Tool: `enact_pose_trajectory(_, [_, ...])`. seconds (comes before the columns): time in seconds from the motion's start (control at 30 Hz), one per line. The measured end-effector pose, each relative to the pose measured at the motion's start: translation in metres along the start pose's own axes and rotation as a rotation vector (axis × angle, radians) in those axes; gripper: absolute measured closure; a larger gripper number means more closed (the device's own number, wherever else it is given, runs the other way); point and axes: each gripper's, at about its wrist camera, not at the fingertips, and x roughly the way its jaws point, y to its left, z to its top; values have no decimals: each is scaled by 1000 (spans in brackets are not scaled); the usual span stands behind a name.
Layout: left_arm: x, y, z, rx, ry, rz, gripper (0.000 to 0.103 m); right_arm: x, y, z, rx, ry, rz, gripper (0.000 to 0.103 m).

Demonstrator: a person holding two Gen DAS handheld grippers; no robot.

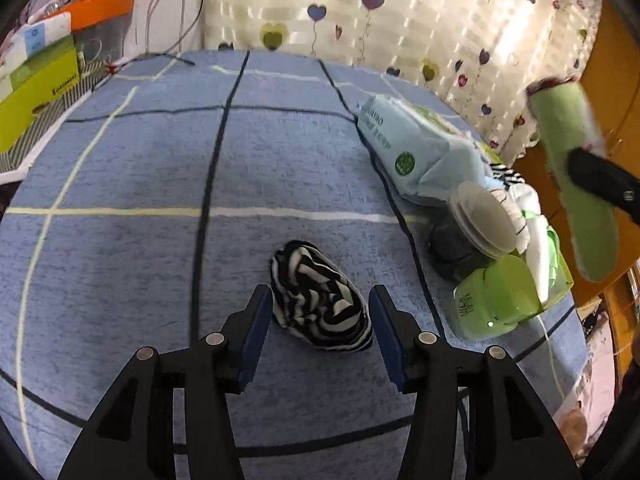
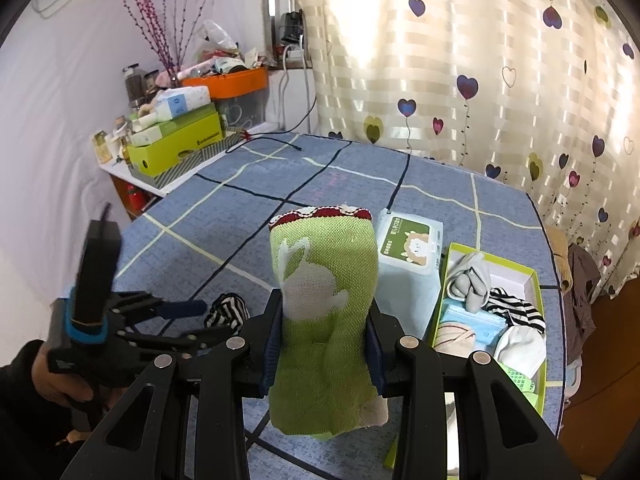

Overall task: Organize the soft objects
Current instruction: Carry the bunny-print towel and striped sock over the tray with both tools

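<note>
1. The left gripper stands with its fingers spread wide, one on each side of a balled black-and-white striped sock; the pads are clear of the cloth, and the sock lies on the blue checked tabletop.
2. The right gripper has its fingers closed on a green sock with a white rabbit figure and a red-and-white cuff; the sock stands upright between the pads, cuff at 12 o'clock, foot drooping below the fingers.
3. In the right wrist view the left gripper shows at 9 o'clock, with a hand in a dark sleeve on its handle, and the striped sock lies just beyond its tips.
4. At 3 o'clock from the striped sock in the left wrist view stand a dark jar with a pale lid and a green box.
5. That box, open, holds grey, striped and white socks plus a blue pack; it sits at 3 o'clock from the green sock.
6. A pack of wipes lies on the tabletop at 1 o'clock from the green sock, just beside the box.
7. A heart-patterned curtain hangs behind, at 12 to 2 o'clock.
</note>
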Motion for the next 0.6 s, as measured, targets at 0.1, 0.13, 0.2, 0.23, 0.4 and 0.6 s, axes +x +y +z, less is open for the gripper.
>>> enact_pose_trajectory(0.1, [7, -8, 1, 12, 11, 19, 52, -2, -1, -1, -3, -1, -4, 69])
enact_pose_trajectory(0.13, [9, -10, 2, 15, 13, 20, 52, -3, -1, -1, -3, -2, -4, 69])
enact_pose_trajectory(0.2, [11, -15, 2, 28, 19, 38, 52, -4, -3, -2, -2, -1, -6, 69])
enact_pose_trajectory(0.23, [14, -17, 2, 34, 28, 58, 54, -4, -3, -2, -1, 0, -7, 69])
enact_pose_trajectory(0.4, [14, -16, 3, 34, 35, 99, 87, -7, -7, -4, 4, -6, -4, 69])
enact_pose_trajectory(0.6, [-13, -19, 11, 4, -29, 67, 89, -18, -21, -8, 38, -33, 19, 69])
